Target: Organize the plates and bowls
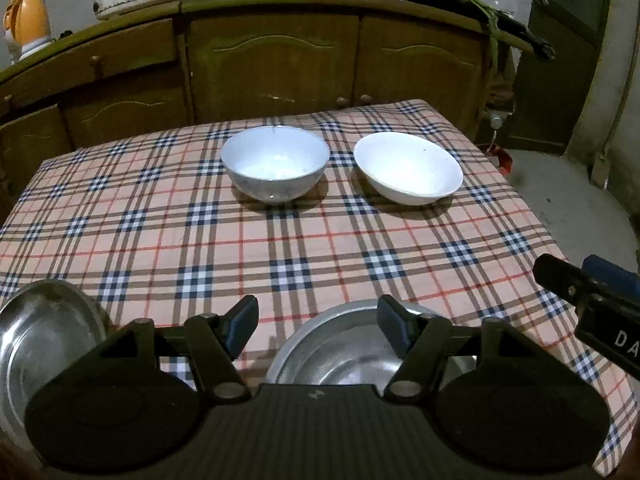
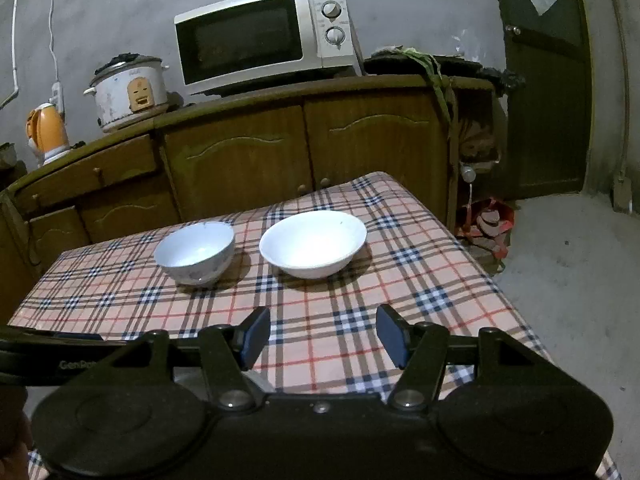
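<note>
Two white bowls stand side by side at the far end of the plaid-clothed table: a deep one on the left and a wider, shallower one on the right. Near the front edge, a steel bowl lies just below my left gripper, which is open and grips nothing. Another steel dish sits at the front left. My right gripper is open over bare cloth, with nothing between its fingers. It also shows at the right edge of the left wrist view.
A wooden cabinet runs behind the table. On it stand a microwave, a rice cooker and an orange kettle. The table's right edge drops to a concrete floor, with a dark door beyond.
</note>
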The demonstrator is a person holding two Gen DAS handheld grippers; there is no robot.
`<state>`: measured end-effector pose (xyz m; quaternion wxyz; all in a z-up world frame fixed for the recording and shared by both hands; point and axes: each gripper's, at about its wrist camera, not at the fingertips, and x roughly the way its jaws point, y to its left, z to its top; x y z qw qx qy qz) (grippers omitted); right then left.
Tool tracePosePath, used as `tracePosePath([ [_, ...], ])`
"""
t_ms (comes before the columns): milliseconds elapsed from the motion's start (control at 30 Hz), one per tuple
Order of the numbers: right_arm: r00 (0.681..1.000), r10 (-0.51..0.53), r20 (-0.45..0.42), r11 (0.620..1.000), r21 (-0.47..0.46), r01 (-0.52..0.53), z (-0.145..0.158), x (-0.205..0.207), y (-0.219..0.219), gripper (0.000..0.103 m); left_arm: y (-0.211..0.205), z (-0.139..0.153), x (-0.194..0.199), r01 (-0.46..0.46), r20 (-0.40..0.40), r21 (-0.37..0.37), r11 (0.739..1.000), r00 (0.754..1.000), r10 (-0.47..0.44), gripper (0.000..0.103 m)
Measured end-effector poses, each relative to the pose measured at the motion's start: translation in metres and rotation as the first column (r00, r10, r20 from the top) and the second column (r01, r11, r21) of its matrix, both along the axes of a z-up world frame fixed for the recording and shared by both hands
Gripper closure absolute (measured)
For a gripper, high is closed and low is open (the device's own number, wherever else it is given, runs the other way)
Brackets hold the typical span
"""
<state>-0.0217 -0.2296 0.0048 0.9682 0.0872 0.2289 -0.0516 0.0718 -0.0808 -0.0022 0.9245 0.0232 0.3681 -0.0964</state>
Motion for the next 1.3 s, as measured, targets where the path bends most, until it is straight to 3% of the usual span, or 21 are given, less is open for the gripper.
tracePosePath([
  [533,1.000,-0.014,0.003,1.000,0.005,0.014,0.002,0.041,-0.041,0.031,-0.033,-0.005,0.048,0.004,-0.051,-0.013,1.000,0.999,-0.005,0.036],
  [1033,0.999,-0.020,-0.041,0.999,0.049,0.022,-0.005,0.132,-0.081,0.031,-0.071,-0.011,0.126,-0.011,-0.062,-0.001,1.000,0.998,0.011,0.036],
  [1300,0.995,-0.018,-0.093,0.997,0.078,0.026,-0.023,0.180,-0.093,0.031,-0.089,-0.029,0.156,0.015,-0.076,0.032,0.999,0.997,-0.013,0.035],
])
